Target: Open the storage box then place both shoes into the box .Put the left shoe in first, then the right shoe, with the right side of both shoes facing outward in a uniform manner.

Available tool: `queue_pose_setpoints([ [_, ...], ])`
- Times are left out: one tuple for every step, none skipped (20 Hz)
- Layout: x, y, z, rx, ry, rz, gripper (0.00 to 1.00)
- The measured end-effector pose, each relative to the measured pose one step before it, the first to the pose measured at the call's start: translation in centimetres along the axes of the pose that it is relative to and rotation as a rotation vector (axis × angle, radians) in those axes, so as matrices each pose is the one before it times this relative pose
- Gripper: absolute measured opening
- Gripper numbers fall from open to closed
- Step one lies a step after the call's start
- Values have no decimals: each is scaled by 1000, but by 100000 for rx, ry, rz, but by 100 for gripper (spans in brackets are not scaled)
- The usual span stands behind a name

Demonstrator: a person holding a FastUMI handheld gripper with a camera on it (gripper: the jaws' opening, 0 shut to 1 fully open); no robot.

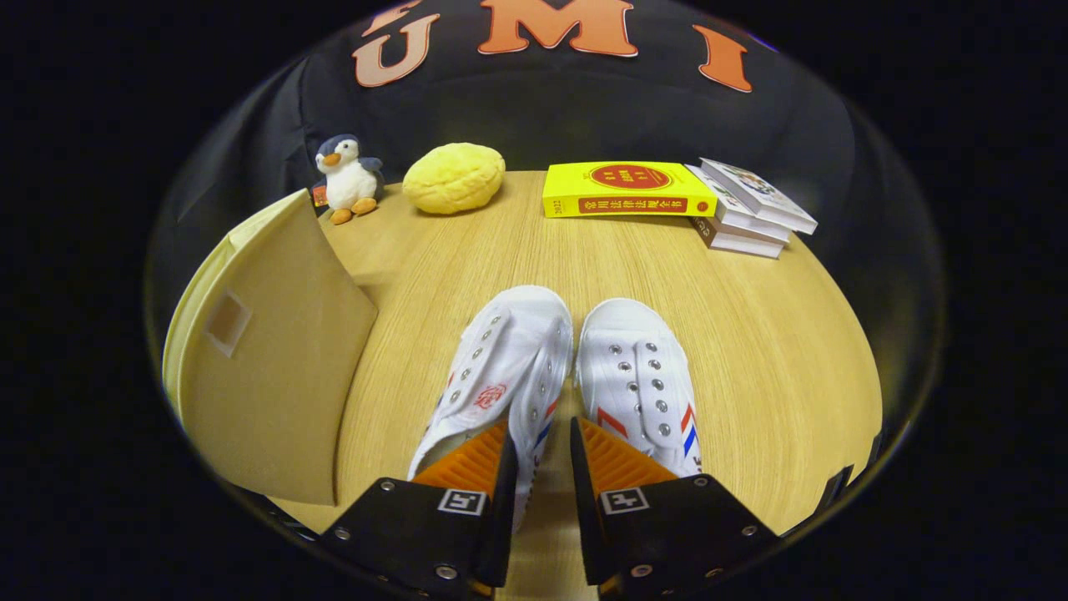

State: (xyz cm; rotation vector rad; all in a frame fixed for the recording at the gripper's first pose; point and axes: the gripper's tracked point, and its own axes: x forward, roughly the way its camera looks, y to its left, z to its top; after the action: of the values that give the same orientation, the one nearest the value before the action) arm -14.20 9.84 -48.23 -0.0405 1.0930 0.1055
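Gripper view shows the white canvas left shoe (501,367), laceless with metal eyelets and red and blue side stripes, tilted onto its side on the round pale-wood table (784,351). Its inner side wall runs down into the gap between the fingers of the gripper (541,455). The fingers stand slightly apart, and the shoe's edge seems to lie against the left finger only; whether both press on it I cannot tell. The matching white canvas right shoe (638,384) sits upright just beside it, its heel hidden behind the right finger.

The tan fabric storage box (267,367) with a cream rim stands to the left, near the shoes. Its flat panel faces the camera, and whether it is open is hard to judge.

The step in hand looks like taking the left shoe. Next, the grip must be sure, then the shoe carried left into the box.

Beyond lie a plush penguin (346,177), a yellow bun-shaped cushion (455,177), a yellow book (626,190) and a stack of white books (751,213).
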Motion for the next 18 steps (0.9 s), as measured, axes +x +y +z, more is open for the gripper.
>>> queue_pose_setpoints([
  [512,115,60,-755,-213,-692,33],
  [546,235,-3,-477,-331,-187,26],
  [489,-40,-42,-943,-455,-1408,23],
  [591,-225,-107,-1535,-265,-1377,20],
  [229,13,-118,-971,-254,-626,20],
  [111,121,117,1072,-756,95,19],
  [-151,115,179,2857,-707,647,17],
  [-63,87,197,3581,640,1204,7],
  [-233,-64,93,3093,1089,1431,3],
  [-256,-35,472,3451,76,1470,1],
  [-427,-54,552,2220,-732,424,1],
  [-470,-306,666,693,-1416,-553,1],
  [-550,-111,592,-112,-1286,-257,1],
  [-704,363,498,99,-916,435,1],
  [-636,300,788,714,-919,1478,1],
  [-761,521,845,1173,-1363,1135,1],
  [-743,432,1101,1406,-1894,1122,0],
  [-905,600,1095,759,-1491,885,1],
])
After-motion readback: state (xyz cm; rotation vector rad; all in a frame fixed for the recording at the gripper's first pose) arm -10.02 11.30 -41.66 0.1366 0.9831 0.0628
